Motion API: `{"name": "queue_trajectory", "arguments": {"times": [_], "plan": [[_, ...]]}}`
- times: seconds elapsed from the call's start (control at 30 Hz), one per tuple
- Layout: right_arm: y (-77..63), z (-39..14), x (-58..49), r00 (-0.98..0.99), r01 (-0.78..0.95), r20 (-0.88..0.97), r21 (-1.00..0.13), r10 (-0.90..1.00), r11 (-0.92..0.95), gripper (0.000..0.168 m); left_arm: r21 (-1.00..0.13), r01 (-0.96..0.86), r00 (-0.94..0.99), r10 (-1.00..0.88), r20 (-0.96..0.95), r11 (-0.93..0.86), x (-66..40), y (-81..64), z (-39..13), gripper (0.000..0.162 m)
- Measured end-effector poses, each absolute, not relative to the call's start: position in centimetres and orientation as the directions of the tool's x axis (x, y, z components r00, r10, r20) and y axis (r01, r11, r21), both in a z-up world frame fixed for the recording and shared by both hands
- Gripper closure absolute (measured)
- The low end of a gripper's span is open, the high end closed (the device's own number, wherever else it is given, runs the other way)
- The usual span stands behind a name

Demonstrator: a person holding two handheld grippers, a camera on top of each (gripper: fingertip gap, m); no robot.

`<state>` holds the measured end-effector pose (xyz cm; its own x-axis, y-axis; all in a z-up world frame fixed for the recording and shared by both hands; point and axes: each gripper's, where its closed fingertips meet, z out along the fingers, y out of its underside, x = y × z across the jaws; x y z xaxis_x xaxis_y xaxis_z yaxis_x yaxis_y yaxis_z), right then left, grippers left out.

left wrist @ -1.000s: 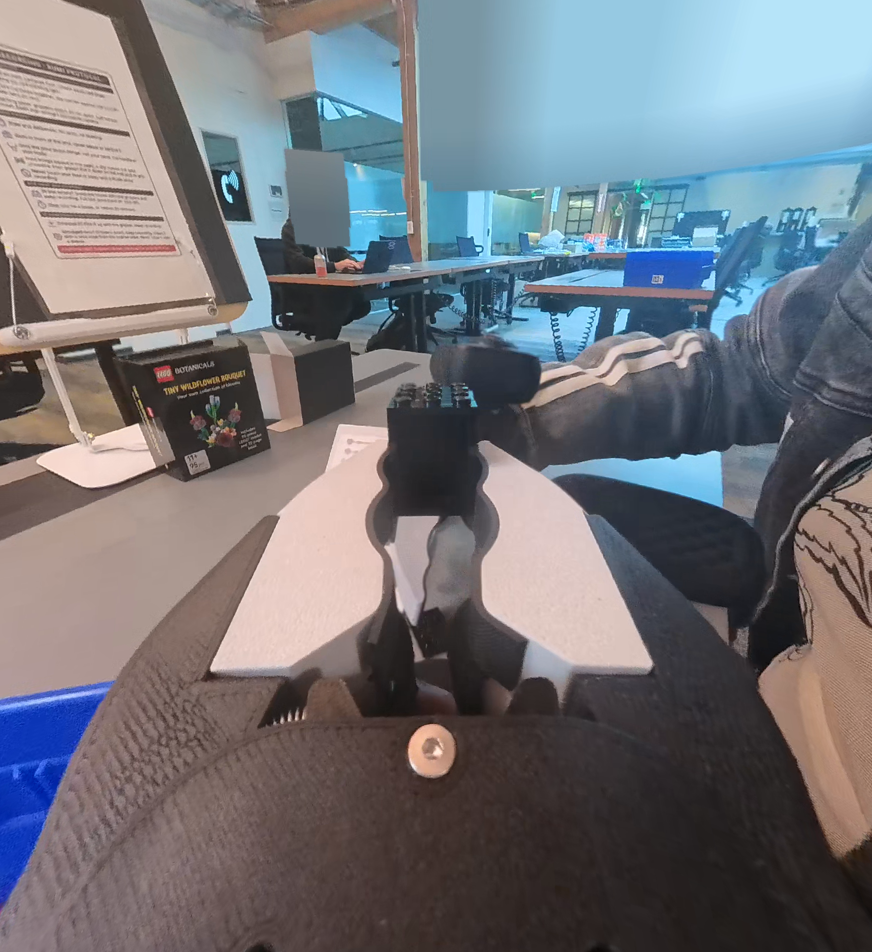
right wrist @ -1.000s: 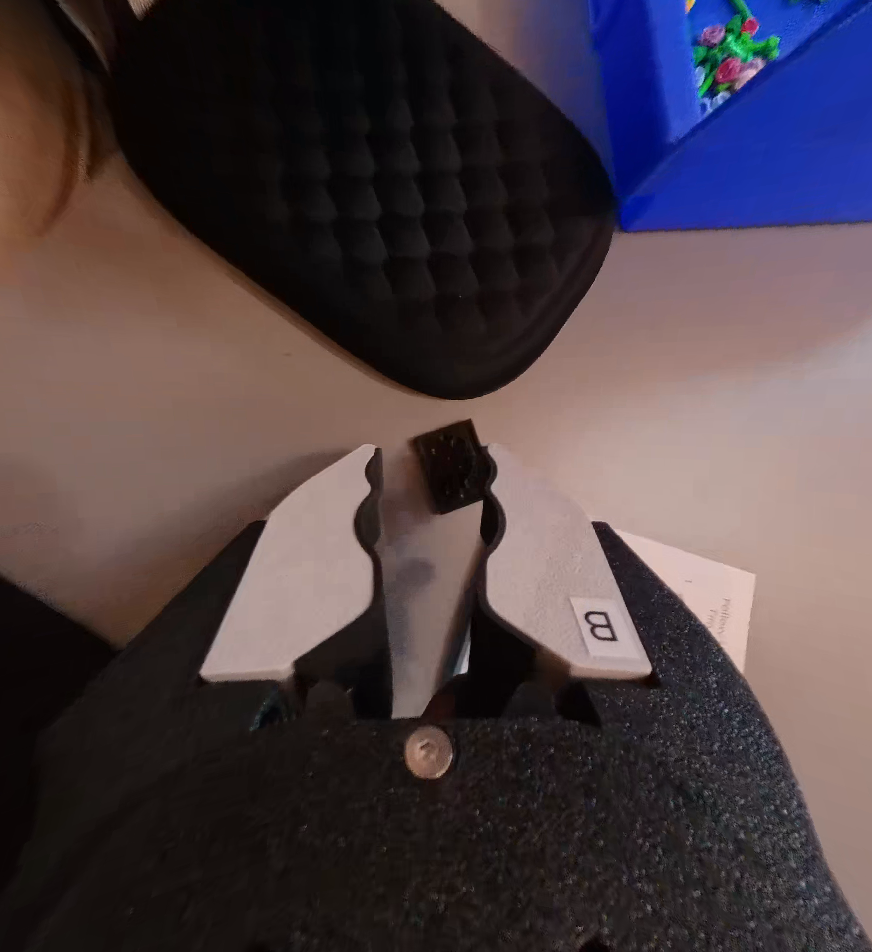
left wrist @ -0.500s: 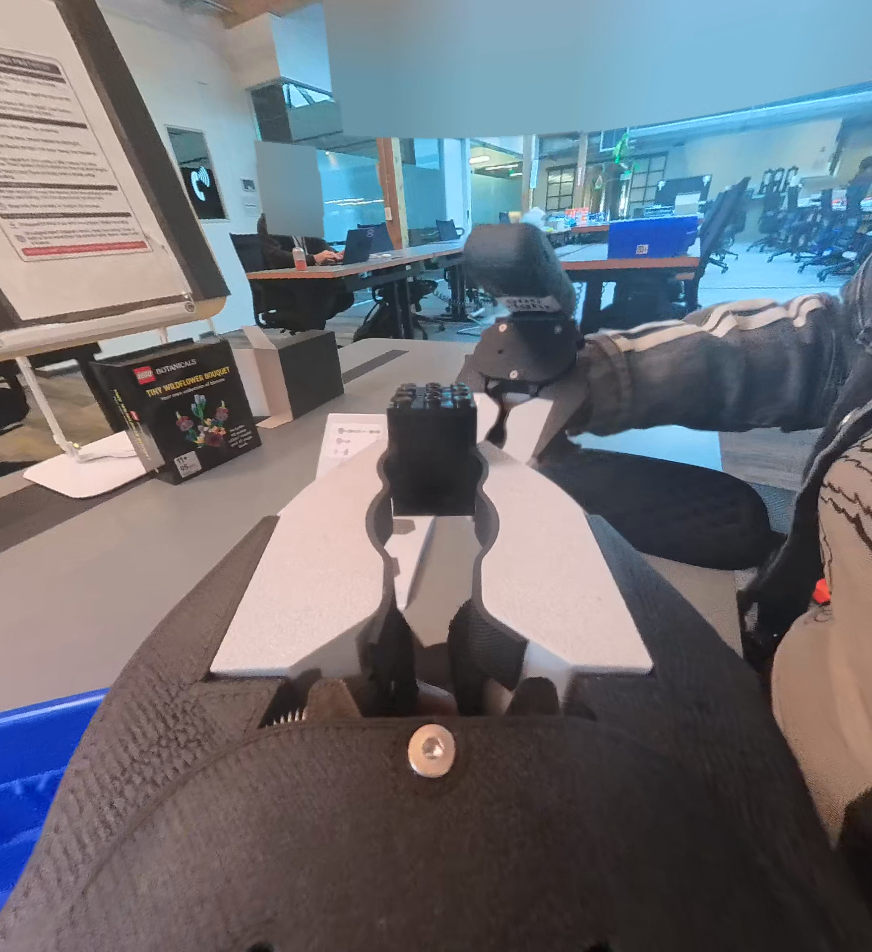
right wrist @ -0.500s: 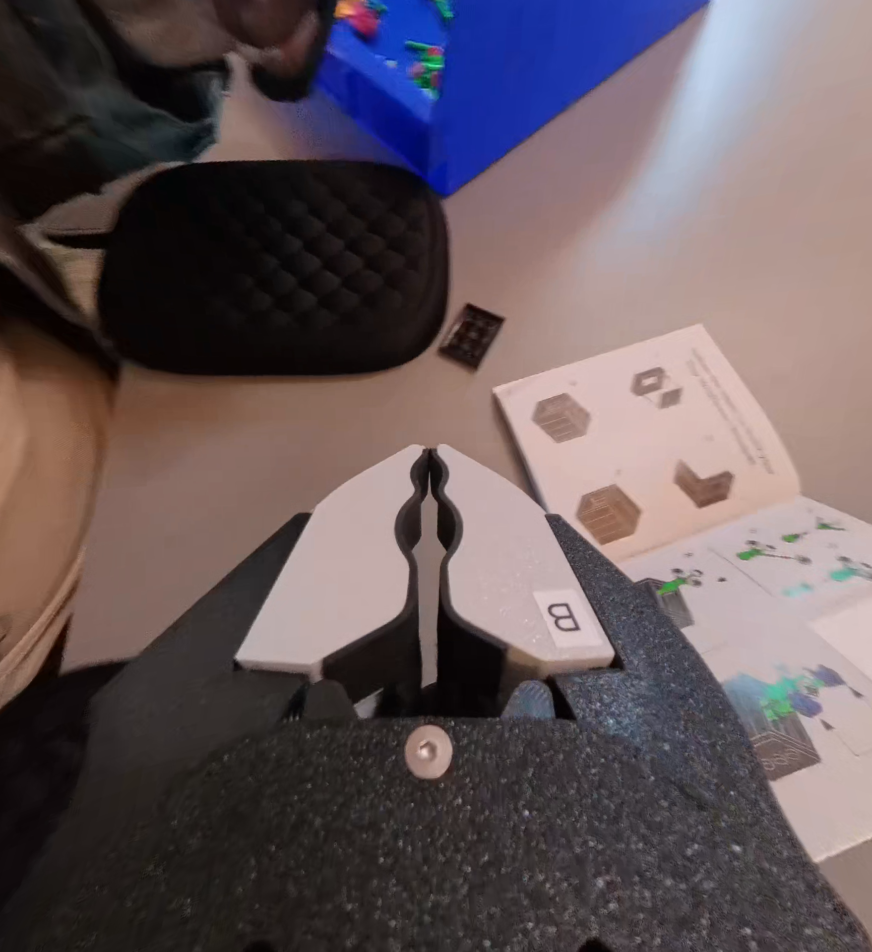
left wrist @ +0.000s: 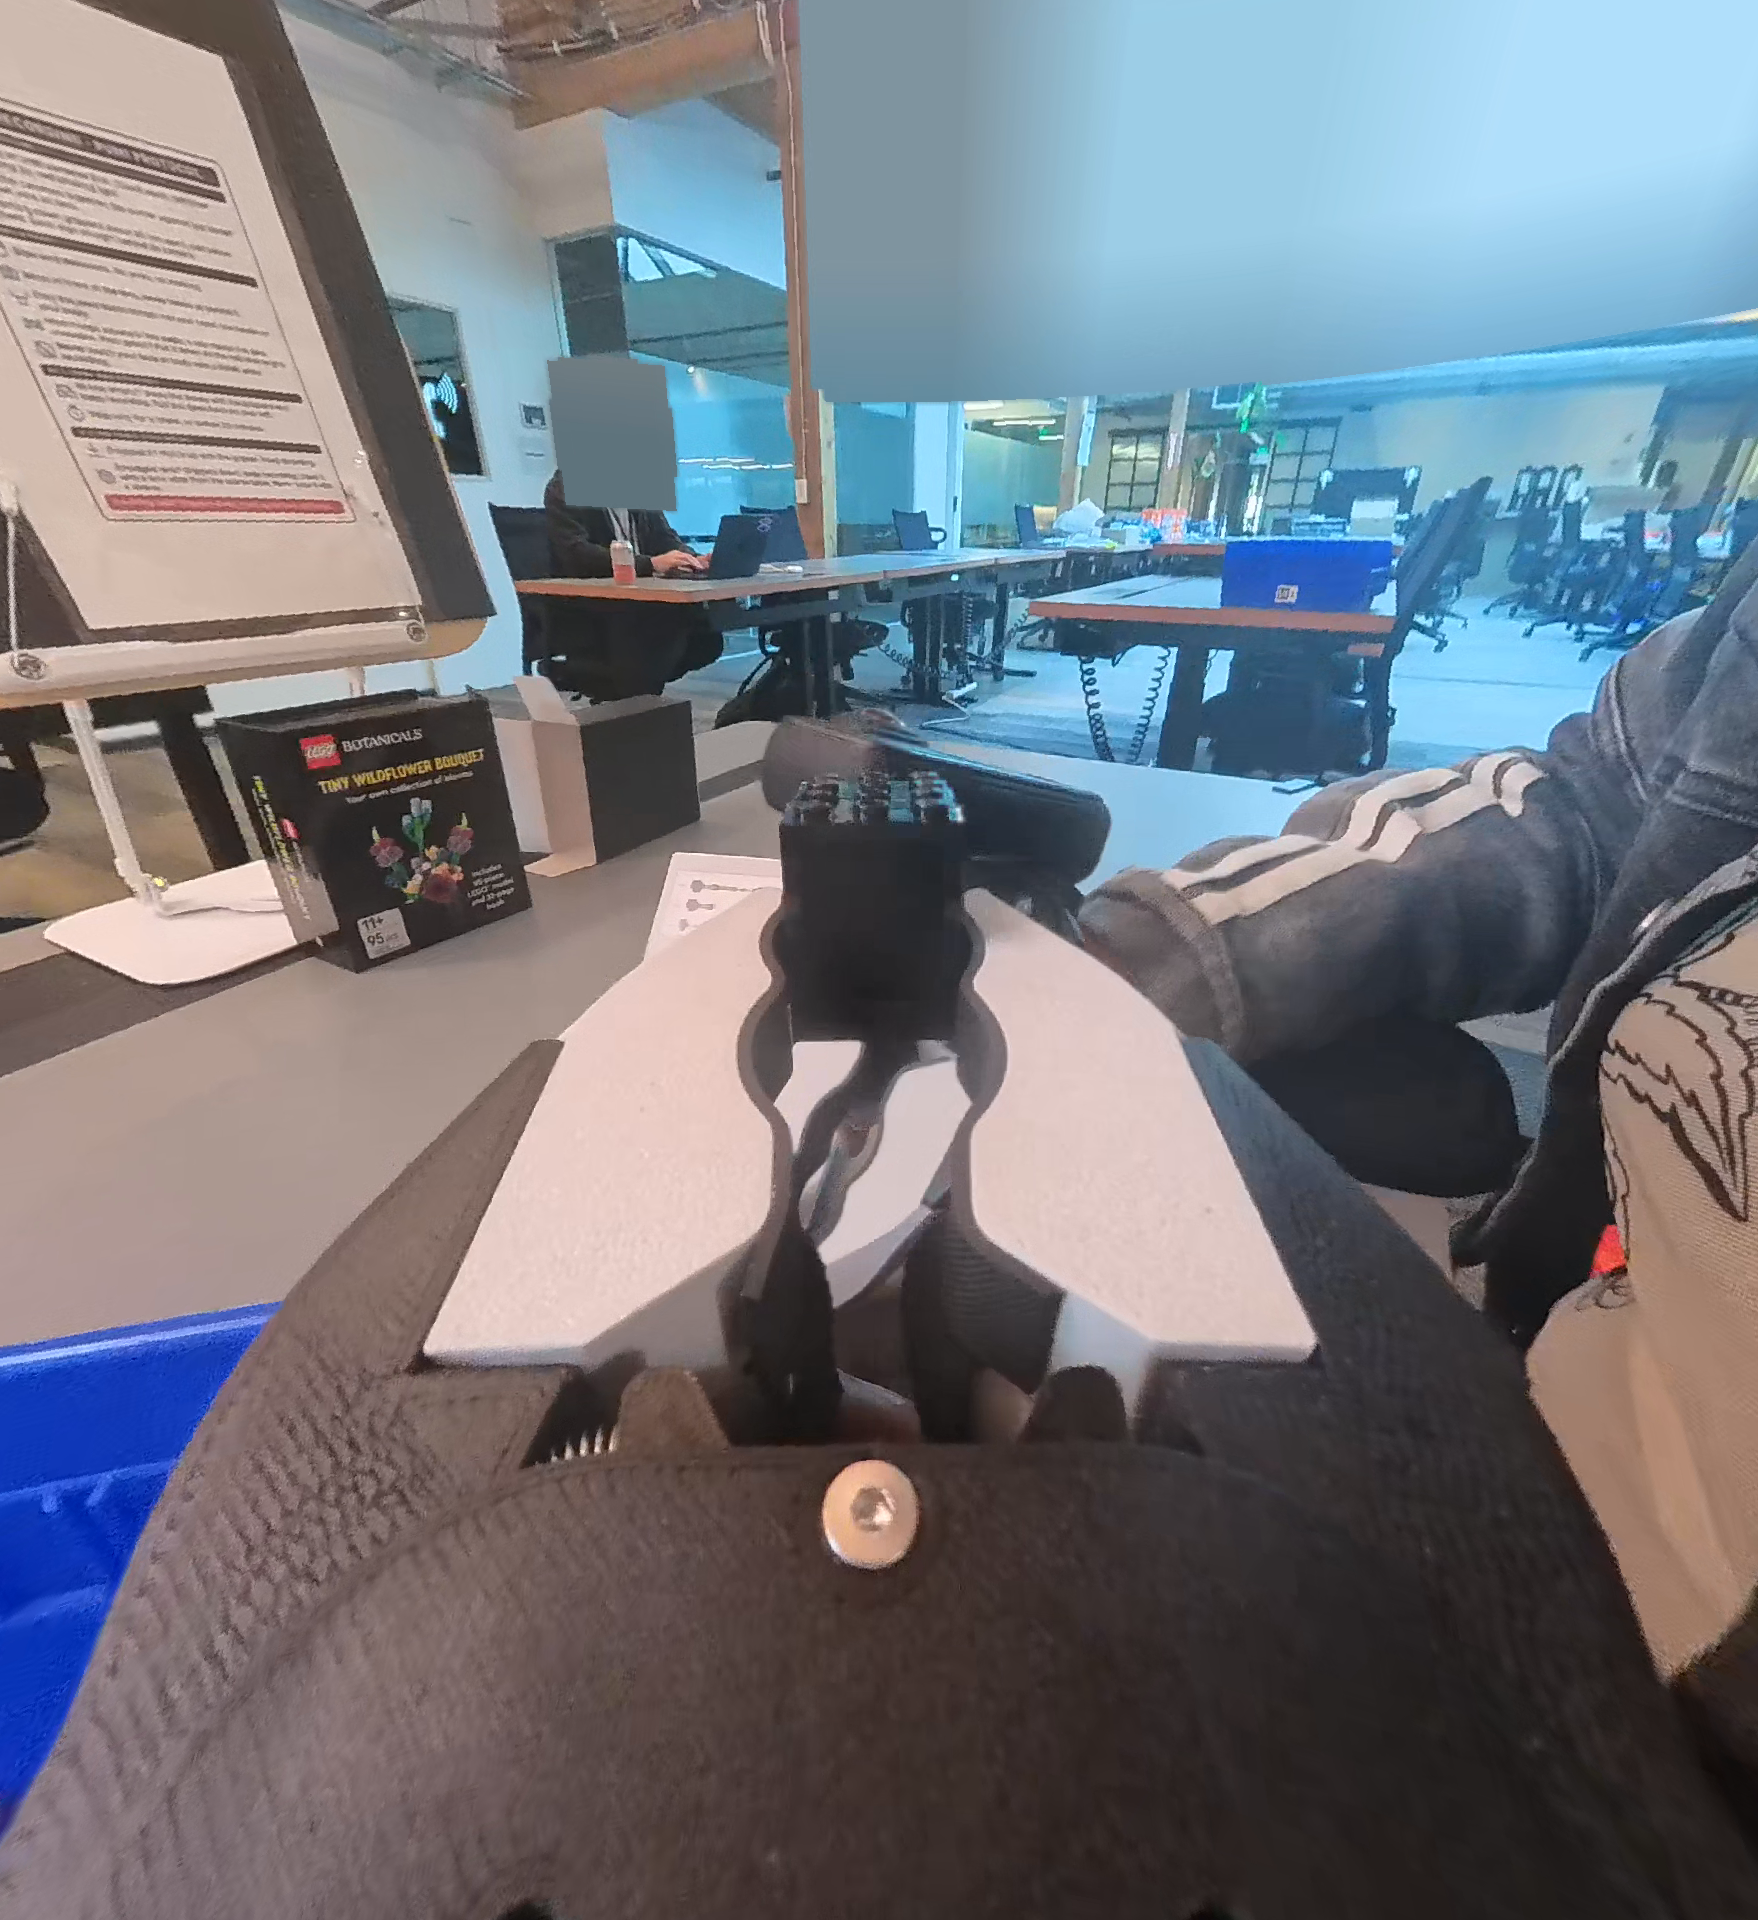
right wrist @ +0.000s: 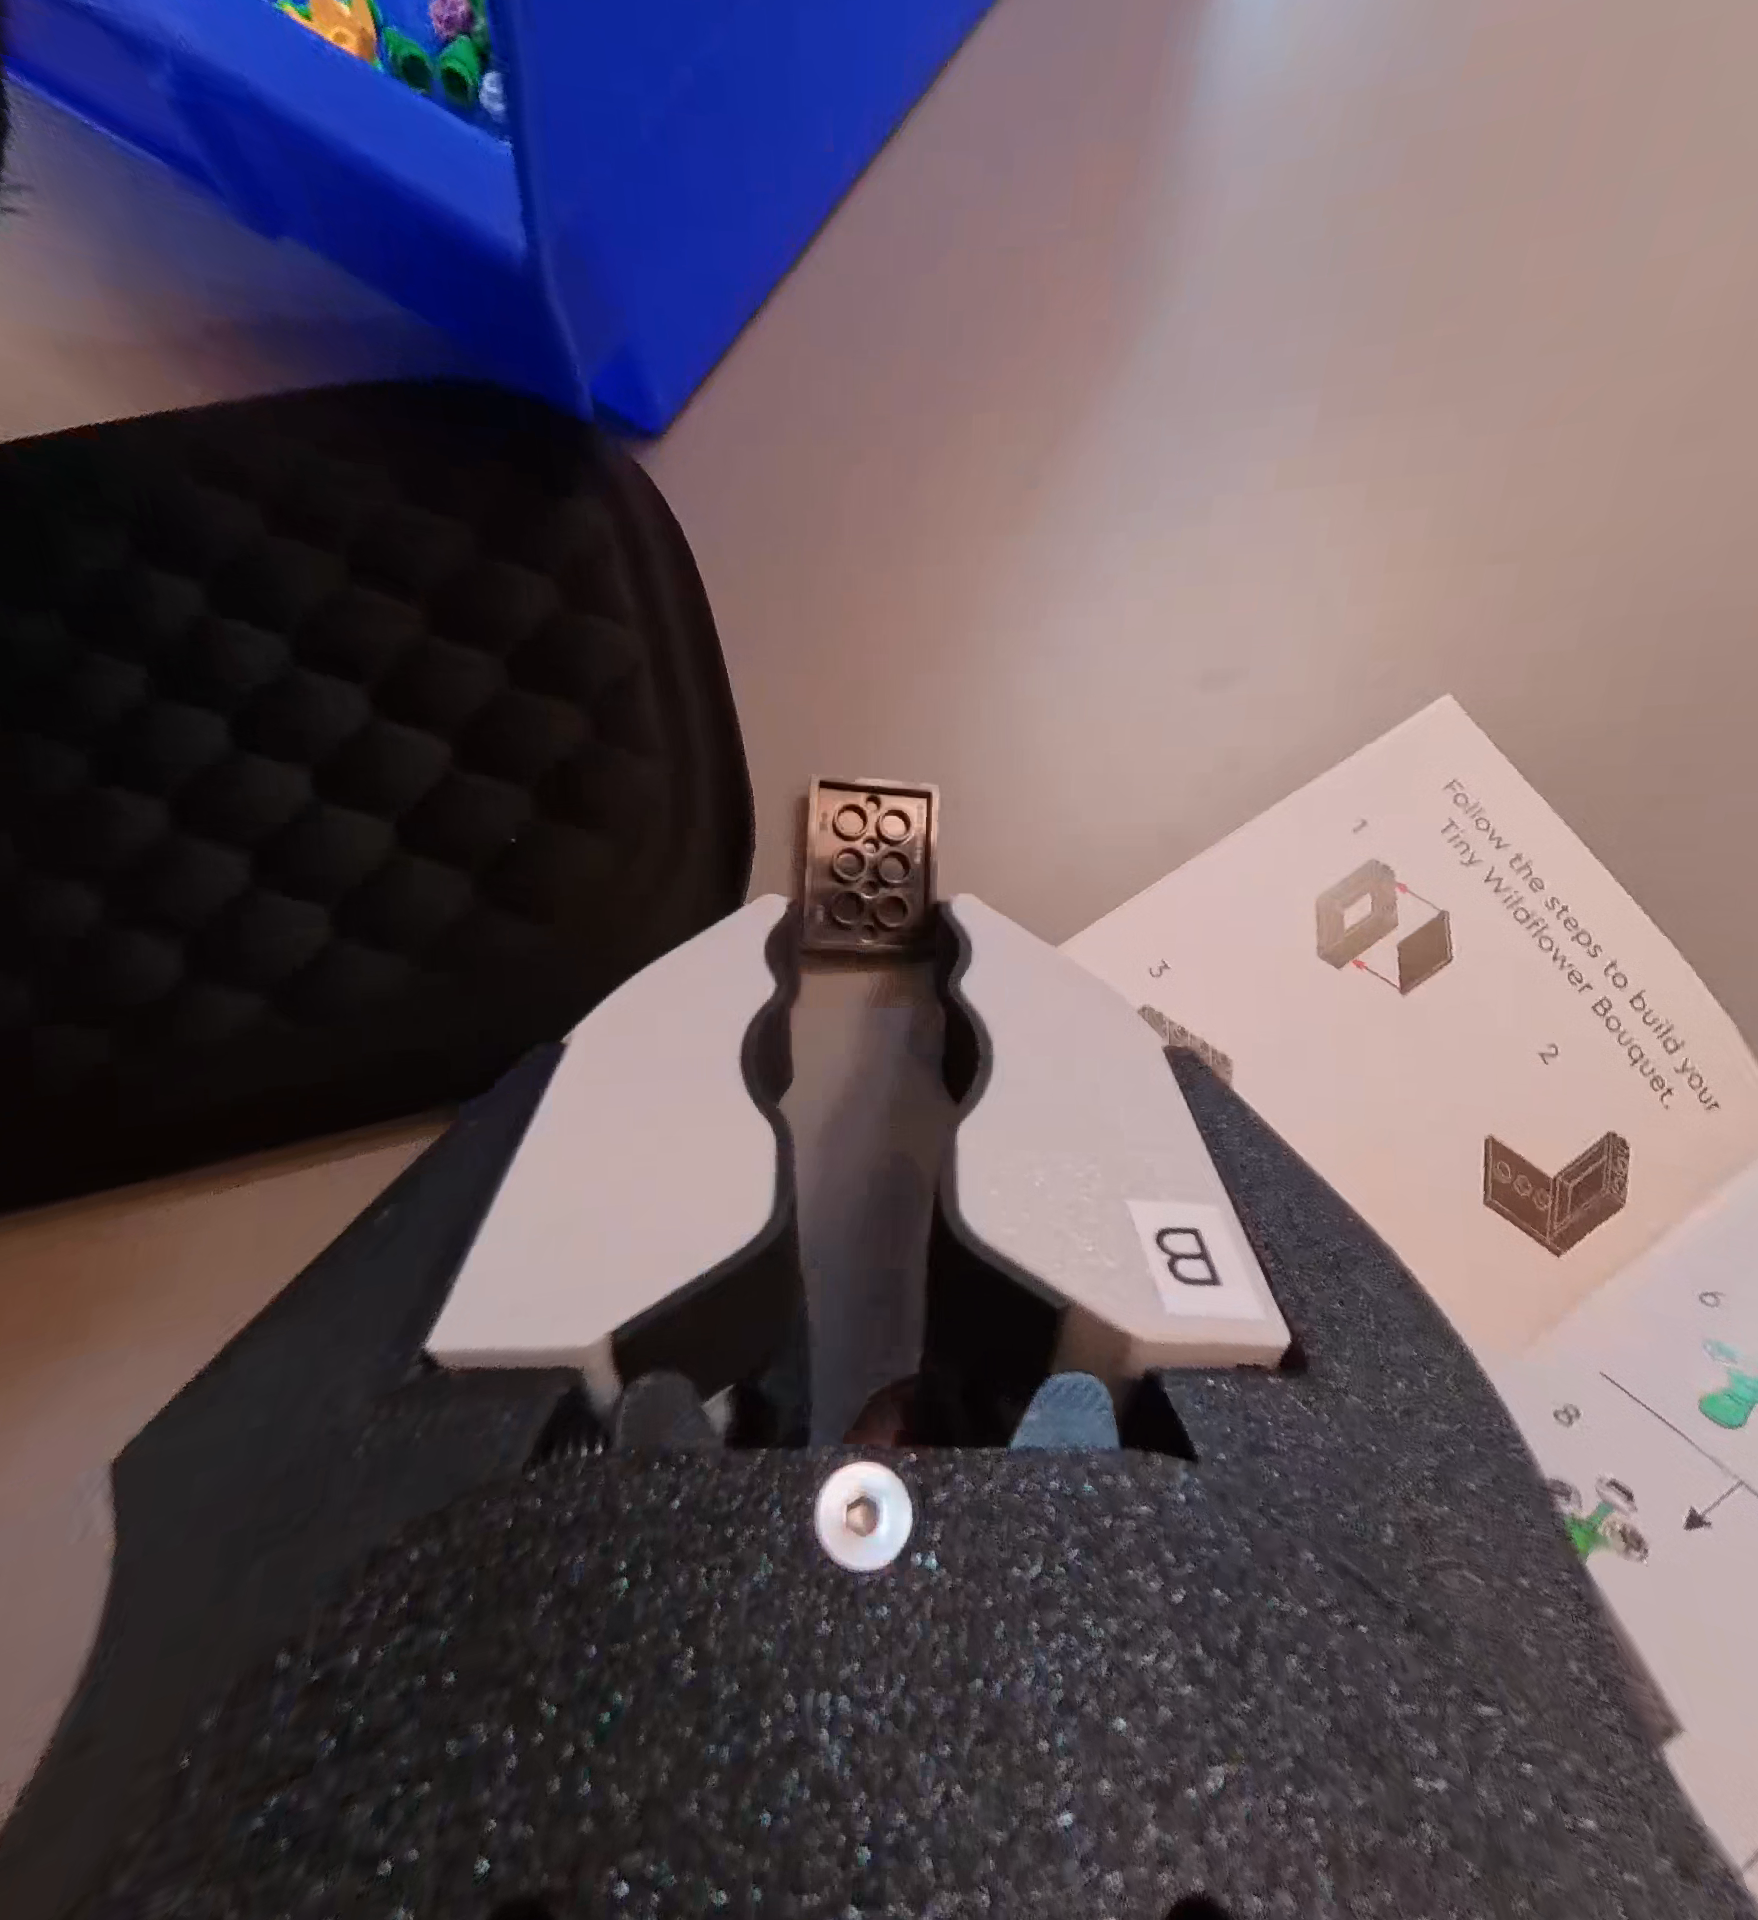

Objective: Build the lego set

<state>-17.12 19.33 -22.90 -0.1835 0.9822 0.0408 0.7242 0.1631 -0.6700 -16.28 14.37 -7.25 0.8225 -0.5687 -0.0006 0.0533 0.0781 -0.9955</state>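
Note:
My left gripper (left wrist: pixel 870 935) is shut on a black studded brick block (left wrist: pixel 870 904) and holds it upright above the grey table (left wrist: pixel 179 1122). My right gripper (right wrist: pixel 872 920) points down at the table. Its pads touch both long sides of a small black plate (right wrist: pixel 872 868), which shows its underside. In the right wrist view the left gripper's black textured body (right wrist: pixel 283 779) sits just left of the plate. In the left wrist view the right gripper's black body (left wrist: pixel 1020 805) shows behind the block.
An open instruction booklet (right wrist: pixel 1477 987) lies right of the plate. A blue bin (right wrist: pixel 667 208) of coloured pieces stands beyond it and also shows in the left wrist view (left wrist: pixel 2 1455). A set box (left wrist: pixel 387 831), a small black box (left wrist: pixel 636 769) and a sheet stand (left wrist: pixel 148 343) stand at the back.
My right gripper was shut and away from the plate half a second ago. It has come down over the plate, which now sits between its fingertips. The left gripper still holds the block.

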Motion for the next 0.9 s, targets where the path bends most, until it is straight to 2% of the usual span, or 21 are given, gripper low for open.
{"name": "queue_trajectory", "arguments": {"times": [0.1,0.2,0.27,0.33,0.43,0.5,0.57,0.77,0.9], "plan": [[19.2,-22.8,-16.7,-0.224,0.719,0.034,-0.669,0.974,0.189,0.145,-0.995,0.059,0.815,-0.579,0.004,0.077,-15.9,14.2,-7.3,0.134],[19.3,-20.8,-13.8,-0.217,0.712,-0.028,-0.688,0.976,0.138,0.145,-0.996,0.049,0.804,-0.595,-0.007,0.077,-15.2,14.1,-7.3,0.134],[18.9,-19.9,-9.5,-0.214,0.776,-0.140,-0.625,0.967,0.081,0.145,-0.996,0.050,0.789,-0.615,-0.007,0.074,-14.6,14.1,-7.2,0.134],[18.7,-19.6,-3.8,-0.197,0.875,-0.232,-0.481,0.953,0.064,0.145,-0.996,0.052,0.768,-0.641,-0.005,0.071,-13.8,14.2,-7.3,0.134],[20.1,-18.7,5.3,-0.174,0.979,-0.189,-0.141,0.966,0.148,0.145,-0.996,0.045,0.741,-0.671,-0.020,0.079,-12.6,14.3,-7.4,0.134],[21.1,-18.0,10.1,-0.170,0.977,-0.142,0.104,0.975,0.186,0.145,-0.996,0.043,0.730,-0.683,-0.024,0.081,-12.0,14.5,-7.6,0.135],[21.4,-18.0,12.3,-0.166,0.949,-0.141,0.246,0.976,0.197,0.145,-0.995,0.051,0.719,-0.694,-0.019,0.080,-11.4,14.7,-7.6,0.134],[21.1,-19.4,11.2,-0.187,0.917,-0.145,0.328,0.972,0.226,0.145,-0.997,0.013,0.701,-0.712,-0.041,0.071,-10.7,14.7,-8.1,0.134],[21.0,-19.1,9.1,-0.206,0.930,-0.120,0.286,0.971,0.233,0.145,-0.998,-0.004,0.697,-0.715,-0.045,0.059,-10.9,14.6,-8.6,0.134]]}}
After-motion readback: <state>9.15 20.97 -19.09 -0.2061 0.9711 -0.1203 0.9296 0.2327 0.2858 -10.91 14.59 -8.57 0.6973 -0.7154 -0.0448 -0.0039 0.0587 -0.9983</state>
